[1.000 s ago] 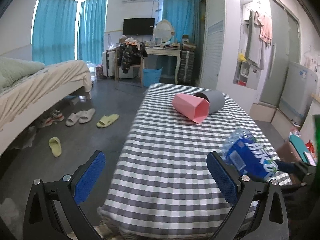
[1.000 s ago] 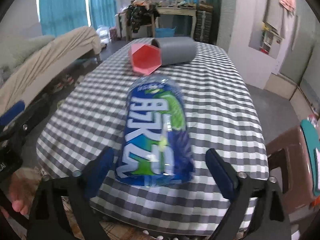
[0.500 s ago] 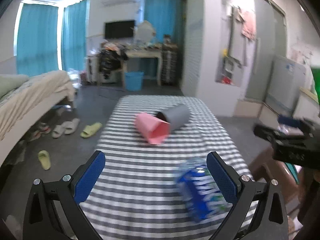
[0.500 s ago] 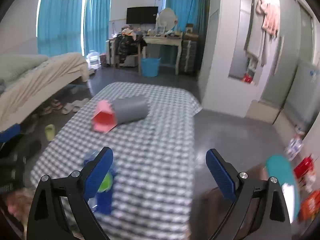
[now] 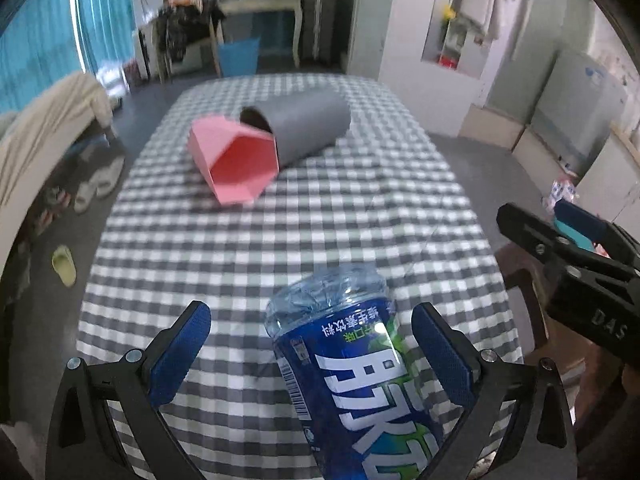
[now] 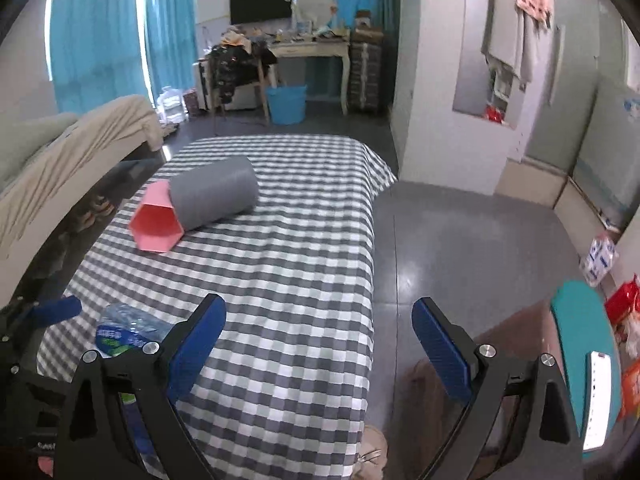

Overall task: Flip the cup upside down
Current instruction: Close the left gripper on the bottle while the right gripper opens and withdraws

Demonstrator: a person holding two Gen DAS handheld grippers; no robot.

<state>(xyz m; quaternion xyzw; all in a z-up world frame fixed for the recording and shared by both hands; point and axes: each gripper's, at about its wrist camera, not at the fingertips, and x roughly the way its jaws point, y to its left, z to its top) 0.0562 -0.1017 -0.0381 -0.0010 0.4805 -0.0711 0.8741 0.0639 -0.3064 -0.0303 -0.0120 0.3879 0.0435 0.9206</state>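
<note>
Pink cup (image 5: 236,164) and grey cup (image 5: 306,128) lie touching on the checked table (image 5: 360,216). Left claw (image 5: 310,354) gapes around a blue-labelled bottle (image 5: 352,372); right claw (image 6: 320,354) gapes, holding nothing.

The left gripper (image 5: 308,350) is a black plastic frame with 2 angular arms, each pierced by a triangular cut-out and fixed with a silver screw. Its fingers (image 5: 178,354) carry ribbed blue rubber pads. The right gripper (image 6: 320,350) has the same build: black arms, triangular cut-outs, silver screws and ribbed blue pads on its fingers (image 6: 442,354). From the left wrist view, its black body shows pale letters reading "DAS".
</note>
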